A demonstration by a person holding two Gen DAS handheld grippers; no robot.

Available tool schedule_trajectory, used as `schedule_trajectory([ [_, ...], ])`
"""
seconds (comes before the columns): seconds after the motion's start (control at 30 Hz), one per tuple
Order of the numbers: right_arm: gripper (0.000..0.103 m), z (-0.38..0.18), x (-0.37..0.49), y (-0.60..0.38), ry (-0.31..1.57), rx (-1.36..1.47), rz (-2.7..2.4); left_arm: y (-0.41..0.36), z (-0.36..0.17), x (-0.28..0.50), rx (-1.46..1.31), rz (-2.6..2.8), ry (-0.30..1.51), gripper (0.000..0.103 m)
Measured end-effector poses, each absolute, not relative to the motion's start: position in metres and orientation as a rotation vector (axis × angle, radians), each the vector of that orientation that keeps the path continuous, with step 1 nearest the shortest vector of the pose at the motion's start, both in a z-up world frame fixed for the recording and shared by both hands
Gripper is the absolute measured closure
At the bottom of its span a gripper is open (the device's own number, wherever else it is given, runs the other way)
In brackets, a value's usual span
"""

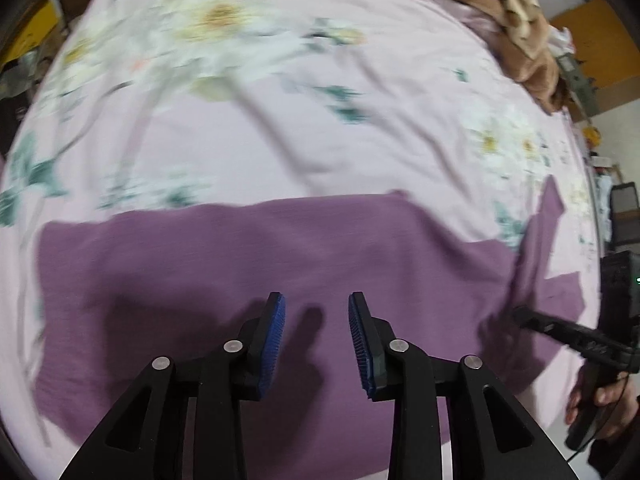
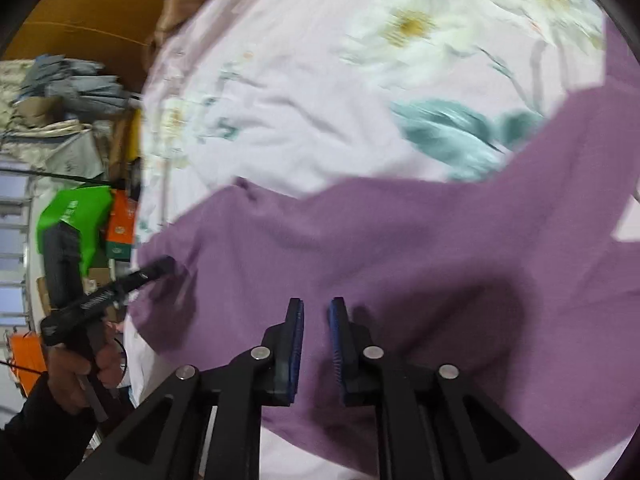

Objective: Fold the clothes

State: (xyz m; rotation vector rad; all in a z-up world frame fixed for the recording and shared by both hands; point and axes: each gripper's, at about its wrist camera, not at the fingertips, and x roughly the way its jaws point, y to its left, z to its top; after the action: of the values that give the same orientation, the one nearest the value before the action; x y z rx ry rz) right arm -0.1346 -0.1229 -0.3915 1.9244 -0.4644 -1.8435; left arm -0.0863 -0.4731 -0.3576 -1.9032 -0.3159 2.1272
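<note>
One purple garment (image 1: 280, 264) on floral sheet (image 1: 280, 120), two tools (image 1: 317, 344) (image 2: 316, 344) apart-jawed, empty.

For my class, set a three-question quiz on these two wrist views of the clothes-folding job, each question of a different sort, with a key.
1. True or false: the purple garment lies spread on a plain white sheet.
2. Multiple choice: between the blue pads of the left gripper there is (A) a bunched fold of cloth, (B) nothing, (C) a sleeve.
3. Short answer: in the left wrist view, on which side of the picture does the right gripper appear?

Key
1. False: it lies on a pink floral bedsheet.
2. B: the pads stand apart above the garment, gripping nothing.
3. The right side, low down, over the garment's edge, with the hand holding its handle.
</note>
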Motion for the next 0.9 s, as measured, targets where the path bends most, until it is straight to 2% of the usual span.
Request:
schedule_trajectory([
  [0.13, 0.086, -0.384, -0.135, -0.08, -0.531, 1.923, -1.925, -0.423, -0.353, -0.083, -1.871, 2.058, -0.302, 0.068],
  [0.3, 0.086, -0.375, -0.136, -0.027, -0.604, 1.902, -2.006, -0.355, -0.366, -0.088, -1.88, 1.982, -0.264, 0.061],
  [0.47, 0.086, -0.369, -0.143, 0.02, -0.626, 1.895, -2.049, -0.313, -0.353, -0.074, -1.858, 1.938, -0.228, 0.055],
  [0.9, 0.086, -0.36, -0.168, 0.115, -0.672, 1.859, -2.044, -0.191, -0.349, -0.065, -1.795, 1.839, -0.165, 0.054],
])
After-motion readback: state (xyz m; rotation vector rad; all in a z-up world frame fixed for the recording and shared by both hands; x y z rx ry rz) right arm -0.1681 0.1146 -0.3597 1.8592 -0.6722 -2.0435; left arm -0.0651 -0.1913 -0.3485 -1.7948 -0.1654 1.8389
